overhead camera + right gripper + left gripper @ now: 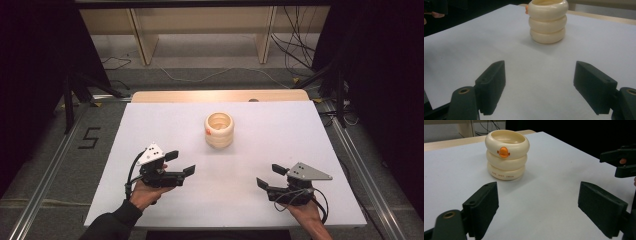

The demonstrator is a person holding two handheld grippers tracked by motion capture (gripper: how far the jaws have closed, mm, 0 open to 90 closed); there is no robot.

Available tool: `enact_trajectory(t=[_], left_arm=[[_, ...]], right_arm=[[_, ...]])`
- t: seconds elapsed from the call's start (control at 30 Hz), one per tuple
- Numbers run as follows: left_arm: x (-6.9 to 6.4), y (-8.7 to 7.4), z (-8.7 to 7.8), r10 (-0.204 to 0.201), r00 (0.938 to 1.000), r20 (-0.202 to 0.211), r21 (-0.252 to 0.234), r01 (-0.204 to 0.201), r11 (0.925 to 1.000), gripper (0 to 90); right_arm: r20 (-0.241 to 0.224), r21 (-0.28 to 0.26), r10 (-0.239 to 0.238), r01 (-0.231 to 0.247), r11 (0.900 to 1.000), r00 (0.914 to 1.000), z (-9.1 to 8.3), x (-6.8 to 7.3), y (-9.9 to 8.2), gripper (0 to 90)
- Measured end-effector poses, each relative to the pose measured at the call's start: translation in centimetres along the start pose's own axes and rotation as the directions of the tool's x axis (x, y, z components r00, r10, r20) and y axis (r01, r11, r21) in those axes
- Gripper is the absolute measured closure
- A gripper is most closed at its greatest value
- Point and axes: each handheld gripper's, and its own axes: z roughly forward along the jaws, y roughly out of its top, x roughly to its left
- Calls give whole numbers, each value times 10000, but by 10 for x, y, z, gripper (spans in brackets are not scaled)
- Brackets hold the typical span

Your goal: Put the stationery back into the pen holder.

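A cream ringed cup [219, 129] made of three stacked bulges stands upright at the middle of the white board [150, 125]. In the left gripper view the cup [506, 154] carries an orange duck-like knob on its top ring. In the right gripper view the cup [548, 21] stands straight ahead. My left gripper [180, 163] rests at the front left, open and empty, its jaws aimed toward the cup. My right gripper [270, 176] sits at the front right, also open and empty. Both are well short of the cup. The left gripper [539, 207] and right gripper [549, 86] hold their jaws wide apart.
The white board lies on a wooden table [220, 95]. Beyond it are wooden shelf legs [142, 40] and loose cables [295, 50] on the floor. Metal rails [50, 165] run along both sides. The other hand's gripper [621, 161] appears at the right edge of the left gripper view.
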Motion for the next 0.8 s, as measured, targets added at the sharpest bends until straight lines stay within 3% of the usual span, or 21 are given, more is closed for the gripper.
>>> enact_trajectory(t=[0.3, 0.8], left_arm=[[-1, -12, -7, -126, 9999, -63, 97, 127, 9999, 157], [1, -11, -6, -88, 9999, -137, 54, 89, 9999, 157]], right_arm=[[-39, -13, 9, -9, 10000, 10000, 0, 0, 0, 262], [-27, -35, -16, 16, 10000, 10000, -1, 0, 1, 262]])
